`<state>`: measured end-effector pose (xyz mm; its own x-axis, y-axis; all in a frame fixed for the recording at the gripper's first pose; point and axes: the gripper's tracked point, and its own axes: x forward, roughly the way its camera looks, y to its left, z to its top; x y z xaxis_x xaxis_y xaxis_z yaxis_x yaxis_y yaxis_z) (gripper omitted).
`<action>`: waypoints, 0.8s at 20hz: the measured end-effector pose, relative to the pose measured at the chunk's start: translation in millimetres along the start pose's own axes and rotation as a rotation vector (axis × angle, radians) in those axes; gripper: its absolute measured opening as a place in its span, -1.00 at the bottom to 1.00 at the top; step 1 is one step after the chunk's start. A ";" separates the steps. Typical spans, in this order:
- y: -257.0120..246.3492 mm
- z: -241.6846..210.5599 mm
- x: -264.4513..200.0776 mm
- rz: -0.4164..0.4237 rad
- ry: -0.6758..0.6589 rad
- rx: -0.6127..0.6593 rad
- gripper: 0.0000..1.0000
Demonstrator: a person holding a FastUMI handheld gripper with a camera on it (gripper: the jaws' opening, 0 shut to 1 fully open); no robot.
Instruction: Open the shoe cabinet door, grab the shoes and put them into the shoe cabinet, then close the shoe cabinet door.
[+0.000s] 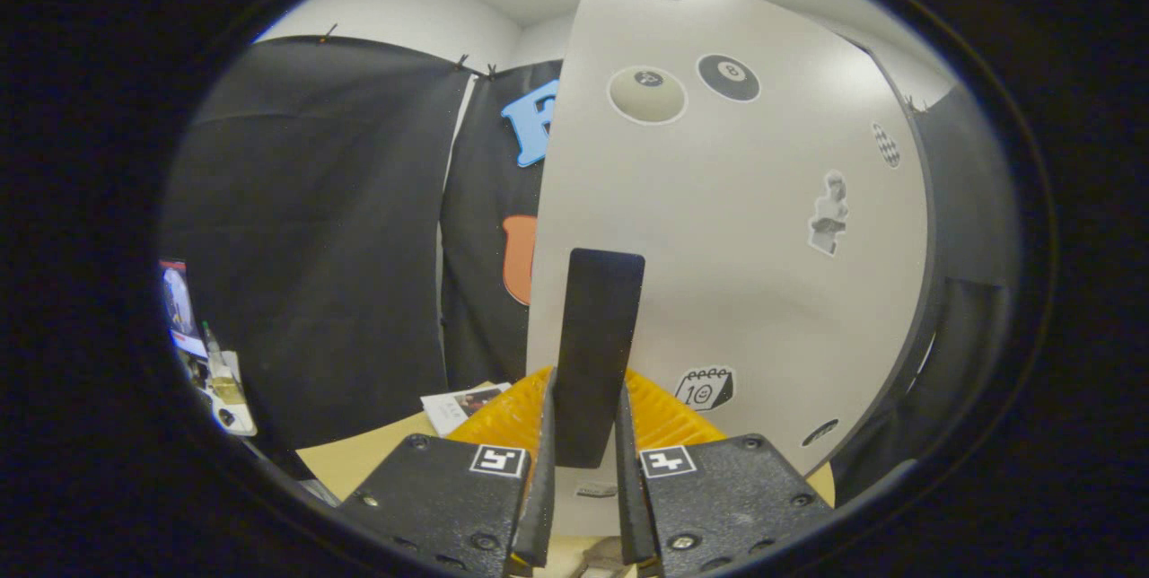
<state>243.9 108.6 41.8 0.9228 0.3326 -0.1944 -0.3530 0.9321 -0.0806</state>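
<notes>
— While the gripper (583,470) sits low in front of the shoe cabinet door (736,228), what has it got?
— Its two fingers (539,488) are drawn nearly together, each pressing a side of the dark handle (597,345) on that door. The handle is a flat bar, long axis upright, its lower end down between the fingers and its upper end well above them.
— And the door itself?
— A tall pale panel, standing upright just ahead of the fingers, its left edge toward the booth cloth and its face turned slightly toward the right.
— Anything hard to make out?
— The cabinet's inside is hidden behind the door. An orange ribbed thing (512,416) lies just beyond the fingers, mostly covered by them and the handle; I cannot tell what it is. A printed sheet (462,406) lies on the tan surface (377,461) beside it, too small to read.
— Any writing?
— Stickers on the door: a black ball (728,76) marked 8, a pale ball (647,94), and a calendar sticker (706,388) showing 10.
</notes>
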 end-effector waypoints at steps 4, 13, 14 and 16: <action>1.2 -1.9 -32.0 0.016 -0.026 -0.051 -0.33; -11.4 -4.8 -72.9 0.042 -0.070 -0.052 -0.34; -14.8 -5.2 -77.2 0.047 -0.071 -0.056 -0.34; -19.8 -6.5 -86.7 0.059 -0.074 -0.053 -0.34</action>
<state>169.8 60.3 53.9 0.9083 0.3982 -0.1280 -0.4129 0.9025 -0.1227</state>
